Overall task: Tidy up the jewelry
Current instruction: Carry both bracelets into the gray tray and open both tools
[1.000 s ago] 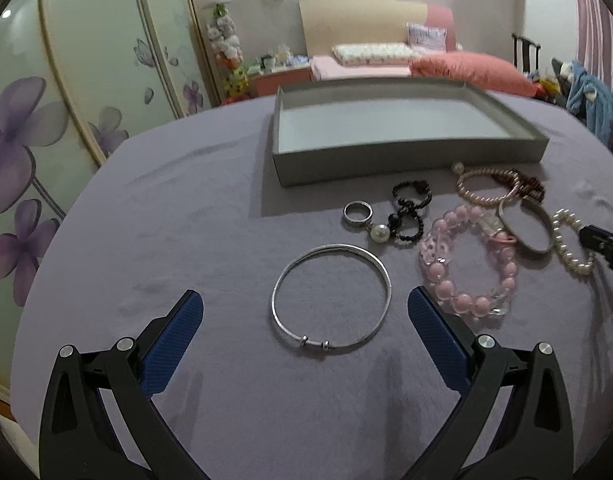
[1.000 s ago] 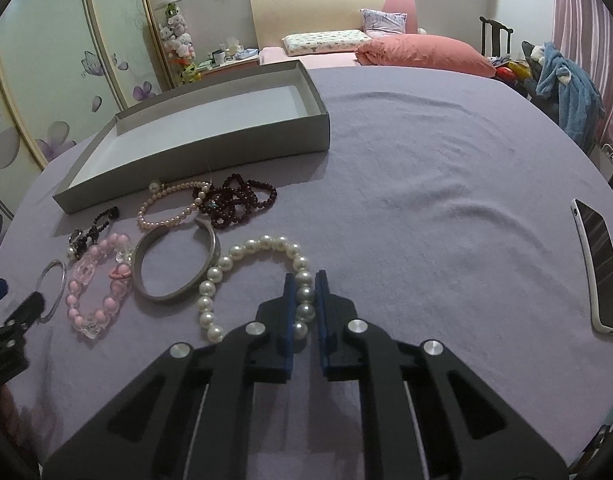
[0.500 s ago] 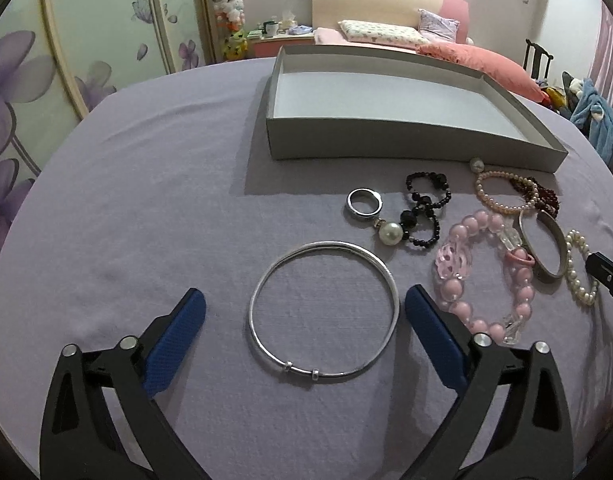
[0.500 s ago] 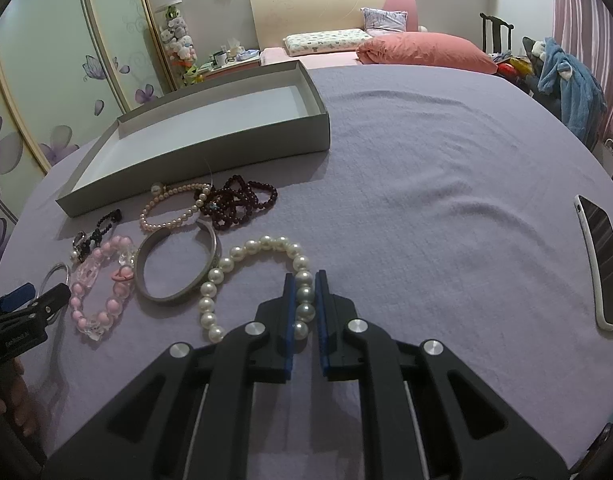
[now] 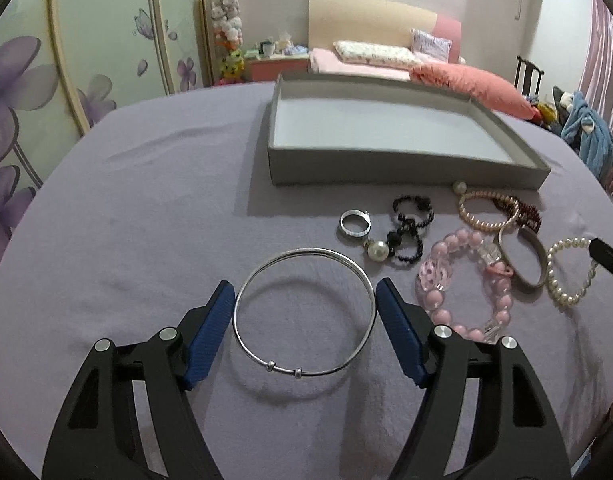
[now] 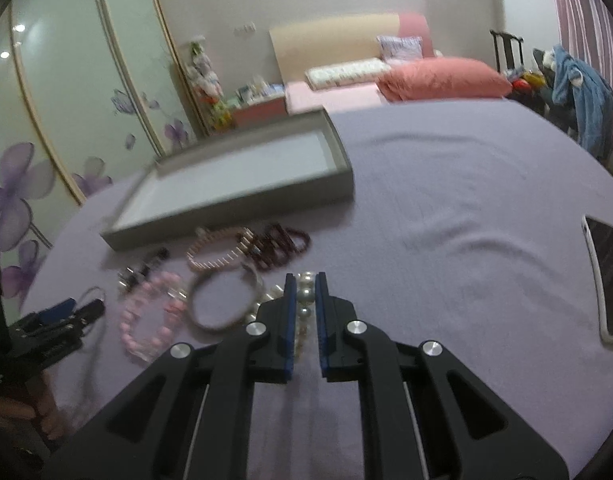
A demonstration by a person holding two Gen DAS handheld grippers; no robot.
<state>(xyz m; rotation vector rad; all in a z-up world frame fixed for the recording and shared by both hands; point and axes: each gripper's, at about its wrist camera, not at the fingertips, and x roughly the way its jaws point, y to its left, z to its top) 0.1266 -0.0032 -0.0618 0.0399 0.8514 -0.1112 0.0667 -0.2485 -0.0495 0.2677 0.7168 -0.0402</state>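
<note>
My left gripper [image 5: 304, 300] is shut on a thin silver bangle [image 5: 262, 268], its blue pads touching both sides and lifting it slightly above the purple cloth. My right gripper [image 6: 305, 286] is shut on a white pearl bracelet [image 6: 305, 294], which also shows in the left wrist view [image 5: 566, 276]. An open grey tray [image 5: 386, 168] stands behind the jewelry. Between lie a silver ring [image 5: 354, 224], black bead rings [image 5: 410, 220], a pink bead bracelet [image 5: 462, 284], a grey bangle [image 5: 522, 256], a small pink pearl bracelet [image 5: 486, 210] and dark red beads [image 5: 528, 212].
A white phone [image 6: 604, 276] lies on the cloth at the right. The table is round, covered in purple cloth [image 5: 146, 220]. A bed with pink pillows [image 5: 466, 84] and flowered wardrobe doors [image 5: 66, 80] stand behind.
My left gripper has closed from wide open onto the silver bangle and raised it. My right gripper has moved forward over the pearl bracelet, its view blurred by motion.
</note>
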